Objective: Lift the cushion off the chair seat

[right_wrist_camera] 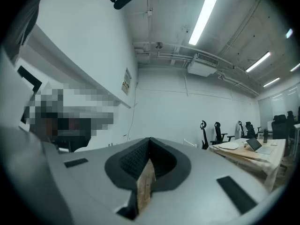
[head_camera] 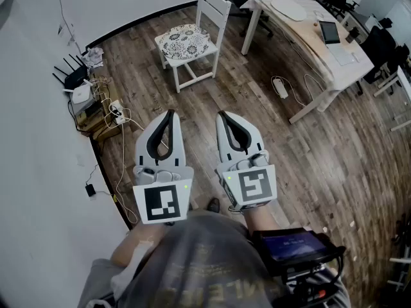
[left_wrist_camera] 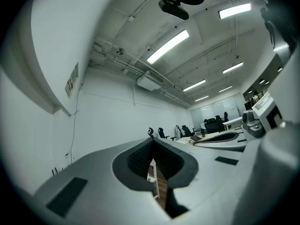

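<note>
While the cushion (head_camera: pixel 185 41) lies flat on the seat of the white chair (head_camera: pixel 214 8), well apart from both grippers, the step in hand is judged to be the approach; the lift itself is not yet begun.

Item 1, cushion: patterned, dark on pale, covering the seat, with its front edge facing the person. It is probably soft and likely to sag if taken at 1 corner only.

Item 2, method advised: walk up across the wooden floor (head_camera: pixel 302 165), keeping clear of the cables and routers (head_camera: pixel 80 88) by the wall. Open both sets of jaws before reaching the seat, take 2 opposite edges of the cushion, and raise both sides evenly so it comes away level.

Item 3, left gripper (head_camera: pixel 170 117): jaws closed tip to tip, nothing between them, touching nothing. Its own view (left_wrist_camera: pixel 152 140) shows only floor through the hollow behind the tips.

Item 4, right gripper (head_camera: pixel 223 117): jaws likewise fully together and empty, held just beside the left; its own view (right_wrist_camera: pixel 150 140) confirms this.

Item 5, desk (head_camera: pixel 308 37): stands right of the chair, not involved.
</note>
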`<state>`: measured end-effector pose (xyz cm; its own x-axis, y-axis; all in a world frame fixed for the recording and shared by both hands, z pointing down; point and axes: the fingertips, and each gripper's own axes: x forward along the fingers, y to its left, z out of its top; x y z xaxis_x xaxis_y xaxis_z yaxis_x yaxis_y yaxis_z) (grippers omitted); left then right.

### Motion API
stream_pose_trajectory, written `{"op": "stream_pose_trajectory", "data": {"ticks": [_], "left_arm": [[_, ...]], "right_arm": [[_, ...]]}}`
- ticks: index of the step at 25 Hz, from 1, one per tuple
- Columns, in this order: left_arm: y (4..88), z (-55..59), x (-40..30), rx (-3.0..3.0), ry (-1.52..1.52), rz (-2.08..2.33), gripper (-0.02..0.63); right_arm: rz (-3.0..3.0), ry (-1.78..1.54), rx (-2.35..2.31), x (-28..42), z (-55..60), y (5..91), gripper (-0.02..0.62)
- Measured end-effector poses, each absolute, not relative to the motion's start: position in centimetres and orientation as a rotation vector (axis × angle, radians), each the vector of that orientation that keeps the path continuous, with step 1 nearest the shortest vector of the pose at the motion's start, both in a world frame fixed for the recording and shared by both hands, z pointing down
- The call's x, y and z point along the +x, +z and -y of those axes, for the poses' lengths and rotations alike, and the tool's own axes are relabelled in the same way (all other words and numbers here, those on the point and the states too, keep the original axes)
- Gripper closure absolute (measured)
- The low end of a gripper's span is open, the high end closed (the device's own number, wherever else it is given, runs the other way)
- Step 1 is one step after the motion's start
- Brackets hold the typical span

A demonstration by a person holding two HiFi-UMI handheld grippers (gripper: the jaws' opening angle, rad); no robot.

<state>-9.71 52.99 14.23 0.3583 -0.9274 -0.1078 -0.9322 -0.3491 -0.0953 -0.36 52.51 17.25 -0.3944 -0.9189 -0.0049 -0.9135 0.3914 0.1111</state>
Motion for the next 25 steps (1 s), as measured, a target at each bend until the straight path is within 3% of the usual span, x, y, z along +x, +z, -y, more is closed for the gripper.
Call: {"op": "stream_pose_trajectory", "data": {"ticks": [25], "left_arm": [[17.0,-54.8,-5.3,-2.488,-0.040,-1.795,0.600]], "right_arm": [[2.653,-0.006,1.663,3.9,-54.3,19.9,0.588]]}}
